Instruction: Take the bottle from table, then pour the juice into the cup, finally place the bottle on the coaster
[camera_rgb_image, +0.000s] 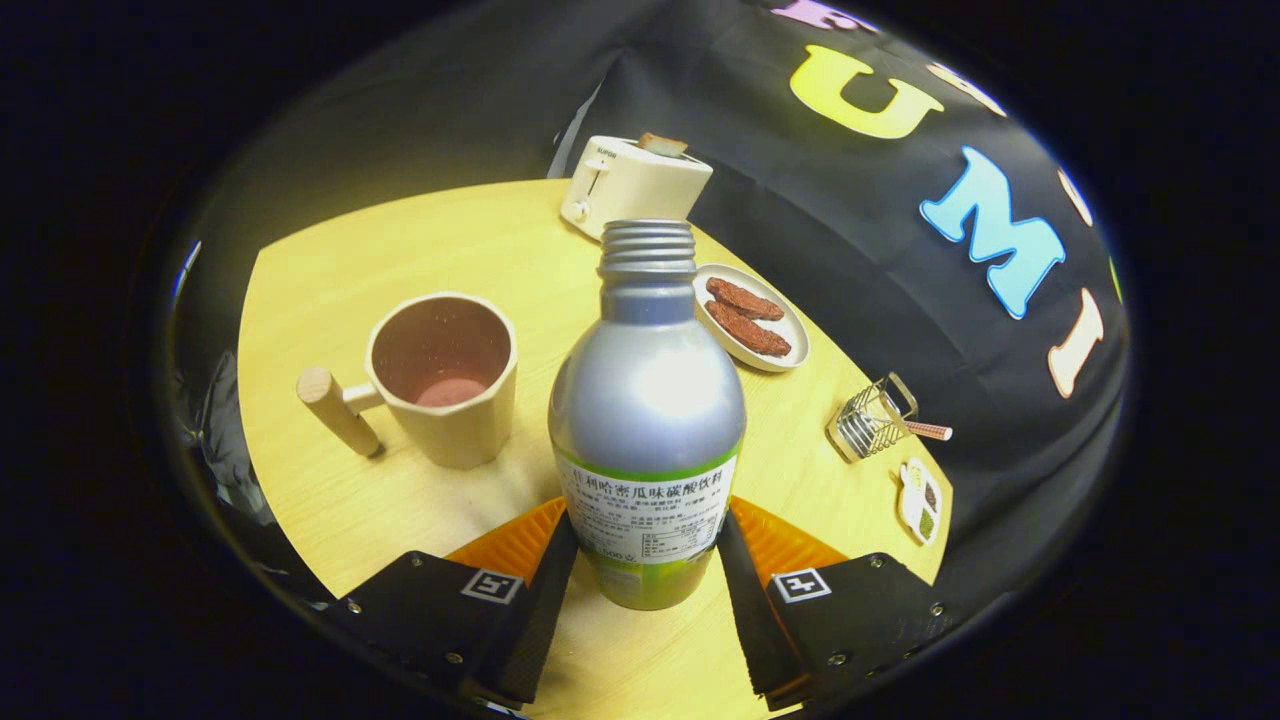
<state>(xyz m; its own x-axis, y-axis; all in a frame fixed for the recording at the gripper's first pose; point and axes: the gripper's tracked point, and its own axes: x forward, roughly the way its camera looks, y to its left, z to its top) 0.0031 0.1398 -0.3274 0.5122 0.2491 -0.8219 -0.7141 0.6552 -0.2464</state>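
Note:
A silver bottle with a green-and-white label stands upright between my fingers, its threaded neck uncapped. My gripper is shut on the bottle's lower body, one finger pressing on each side of the label. Whether the bottle's base touches the wooden table I cannot tell. A beige cup with a wooden peg handle stands just beyond my left finger, left of the bottle. It holds a little reddish liquid at its bottom.
A cream toaster with a slice in it stands beyond the bottle at the table's far edge. Right of the bottle lie a plate with two brown pieces, a wire holder and a small dish near the table's right edge.

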